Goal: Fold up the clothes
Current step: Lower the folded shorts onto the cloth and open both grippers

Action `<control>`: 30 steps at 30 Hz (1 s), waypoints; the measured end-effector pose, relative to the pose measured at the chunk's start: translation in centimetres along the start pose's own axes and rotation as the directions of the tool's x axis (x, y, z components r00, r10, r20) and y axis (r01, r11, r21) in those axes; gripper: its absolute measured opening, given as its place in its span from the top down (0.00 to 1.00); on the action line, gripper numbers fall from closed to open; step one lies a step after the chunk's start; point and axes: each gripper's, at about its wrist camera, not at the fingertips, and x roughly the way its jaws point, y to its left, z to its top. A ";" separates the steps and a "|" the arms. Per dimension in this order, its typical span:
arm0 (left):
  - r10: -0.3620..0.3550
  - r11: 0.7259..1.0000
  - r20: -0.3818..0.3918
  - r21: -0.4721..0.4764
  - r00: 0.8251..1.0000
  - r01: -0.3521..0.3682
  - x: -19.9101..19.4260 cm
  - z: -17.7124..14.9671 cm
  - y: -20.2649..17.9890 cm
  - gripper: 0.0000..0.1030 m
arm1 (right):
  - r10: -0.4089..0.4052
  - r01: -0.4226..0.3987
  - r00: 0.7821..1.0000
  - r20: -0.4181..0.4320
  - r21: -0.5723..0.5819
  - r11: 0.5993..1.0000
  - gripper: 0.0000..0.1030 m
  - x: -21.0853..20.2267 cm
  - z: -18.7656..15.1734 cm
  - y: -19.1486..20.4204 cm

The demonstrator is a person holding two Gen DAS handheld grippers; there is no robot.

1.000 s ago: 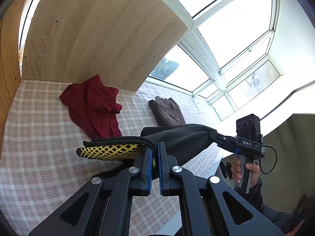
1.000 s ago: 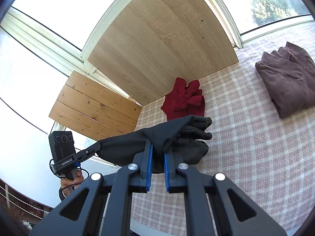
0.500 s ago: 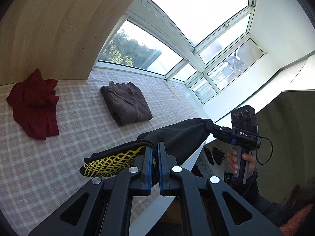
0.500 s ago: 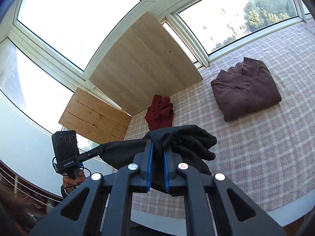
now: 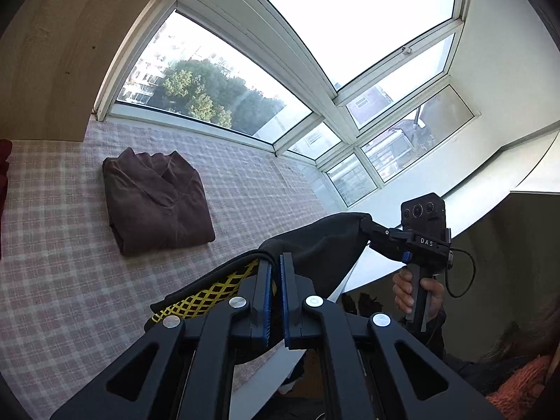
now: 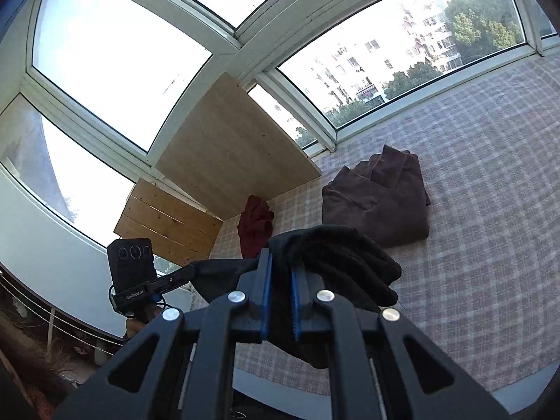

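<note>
- Left hand-held gripper (image 5: 275, 273): black frame, blue pads, silver screws.
- Right hand-held gripper (image 6: 280, 273): same build; its camera block read "DAS", black cable looped off it.
- Person wore an orange knit.

Over the last second, both grippers swung to the person's right, carrying the black garment (image 5: 315, 245) stretched between them. In the left wrist view, the red garment (image 5: 4, 168) slid from the centre to the far left edge, and the folded brown garment (image 5: 157, 203) moved into the middle. In the right wrist view, the wooden board (image 6: 231, 154) shrank back and more window (image 6: 402, 52) appeared.
</note>
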 end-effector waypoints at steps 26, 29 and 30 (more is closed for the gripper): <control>0.275 0.959 -0.193 -0.012 0.942 -0.283 17.6 16.6 24.0 0.64 | -0.137 0.164 0.937 -0.321 0.060 0.985 0.81 29.4 21.9 -22.6; 0.304 0.950 -0.141 -0.025 0.942 -0.310 15.5 17.6 23.9 0.47 | -0.163 0.172 0.943 -0.291 0.006 0.985 0.71 27.3 21.1 -21.2; 0.313 0.947 -0.130 -0.034 0.941 -0.320 14.8 17.9 23.9 0.47 | -0.172 0.177 0.944 -0.283 -0.009 0.984 0.71 26.8 20.6 -20.8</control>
